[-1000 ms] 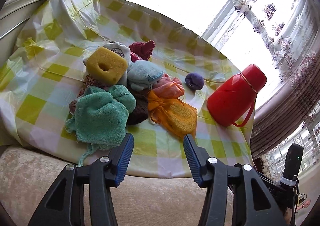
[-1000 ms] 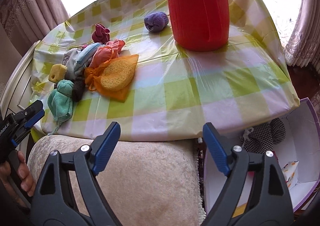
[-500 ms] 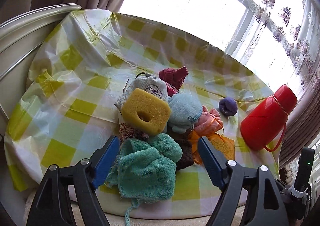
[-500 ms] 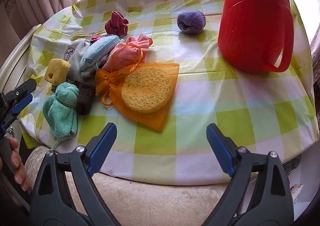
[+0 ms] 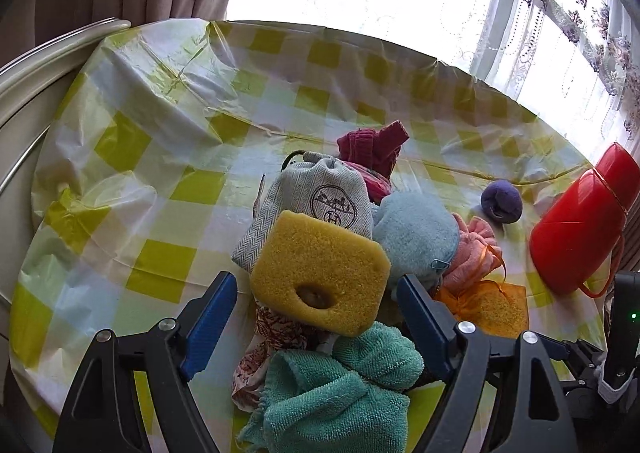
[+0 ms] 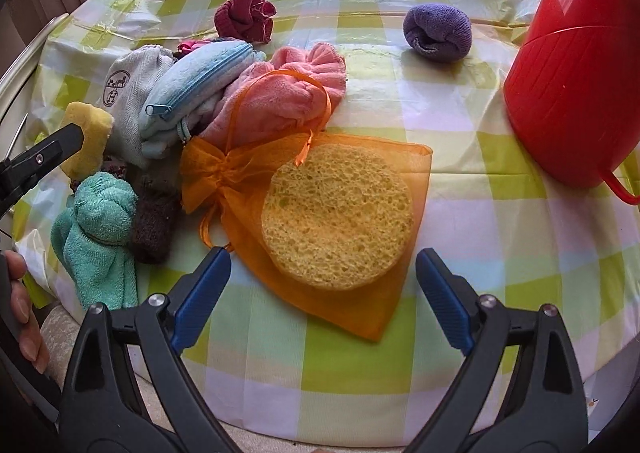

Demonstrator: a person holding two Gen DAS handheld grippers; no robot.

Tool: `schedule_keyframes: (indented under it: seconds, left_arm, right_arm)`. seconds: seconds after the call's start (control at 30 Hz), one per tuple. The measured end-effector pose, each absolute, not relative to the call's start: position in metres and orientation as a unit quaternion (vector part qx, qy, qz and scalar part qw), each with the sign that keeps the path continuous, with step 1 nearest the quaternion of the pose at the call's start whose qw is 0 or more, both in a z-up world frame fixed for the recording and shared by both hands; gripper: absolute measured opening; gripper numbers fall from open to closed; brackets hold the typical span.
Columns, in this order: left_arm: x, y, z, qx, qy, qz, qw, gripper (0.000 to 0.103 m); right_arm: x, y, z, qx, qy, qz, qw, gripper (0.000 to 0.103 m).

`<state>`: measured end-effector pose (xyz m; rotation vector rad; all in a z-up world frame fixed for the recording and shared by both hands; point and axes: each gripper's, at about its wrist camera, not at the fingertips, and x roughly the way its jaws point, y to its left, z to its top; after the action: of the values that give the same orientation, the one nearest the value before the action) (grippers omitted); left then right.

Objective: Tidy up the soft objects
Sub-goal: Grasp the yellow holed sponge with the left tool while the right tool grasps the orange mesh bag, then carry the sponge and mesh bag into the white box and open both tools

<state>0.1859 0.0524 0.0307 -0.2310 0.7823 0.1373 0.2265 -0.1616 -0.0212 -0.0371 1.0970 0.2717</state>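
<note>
Yellow foam fills the middle of the left wrist view: a rectangular sponge block [image 5: 320, 273] with a hole through it is sitting on top of the heap of soft things, and every other place here is given from it. The left gripper [image 5: 316, 311] is hanging spread wide, its blue pads standing on either side of the block without pressing it, so it is grasping nothing. Behind the block a grey drawstring pouch [image 5: 320, 197] is leaning, with a crimson sock roll [image 5: 372, 145] beyond that; to the block's right a pale blue plush pouch [image 5: 416, 237] is lying against a pink cloth [image 5: 476, 249], and further right a purple sock ball [image 5: 502, 201] and a red thermos [image 5: 580, 229] are standing apart. In front of the block a teal towel [image 5: 340, 393] is bunching up over a patterned cloth [image 5: 276, 337], all on the green checked tablecloth [image 5: 160, 141]. In the right wrist view the block [image 6: 90, 137] is showing at the far left, partly behind the other tool's finger. Well to its right an orange mesh bag [image 6: 380, 293] holding a round sponge [image 6: 336, 217] is lying flat between the fingers of the right gripper [image 6: 322, 281], whose jaws are opening and touching nothing. A dark brown knit piece [image 6: 154, 225] is resting between the bag and the towel, and a hand [image 6: 22, 309] is showing at the lower left edge.
</note>
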Motion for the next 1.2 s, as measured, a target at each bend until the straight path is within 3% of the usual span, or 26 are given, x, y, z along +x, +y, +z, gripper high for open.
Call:
schedule_keyframes:
  seconds: [0.17,0.23,0.4,0.5,0.53,1.2]
  left_arm:
    - [0.189,0.054,0.027,-0.112,0.38,0.063,0.916,0.082]
    - [0.19,0.054,0.023,-0.113,0.385,0.058,0.914,0.071]
    - [0.188,0.053,0.02,-0.116,0.384,0.057,0.914,0.065]
    - [0.185,0.053,0.021,-0.115,0.379,0.056,0.917,0.062]
    - [0.184,0.053,0.022,-0.114,0.377,0.056,0.918,0.062]
    - [0.143,0.019,0.049,-0.108,0.346,0.031,0.932,0.06]
  right_arm:
    - [0.24,-0.157,-0.027,-0.02,0.522,0.12,0.844,0.097]
    - [0.243,-0.154,-0.028,-0.025,0.52,0.115,0.846,0.097]
    - [0.247,-0.149,-0.029,-0.038,0.513,0.107,0.851,0.097]
    - [0.246,-0.15,-0.028,-0.04,0.507,0.102,0.855,0.088]
    - [0.245,-0.152,-0.027,-0.036,0.505,0.101,0.857,0.084]
    - [0.199,-0.19,0.0,0.003,0.48,0.123,0.869,0.084]
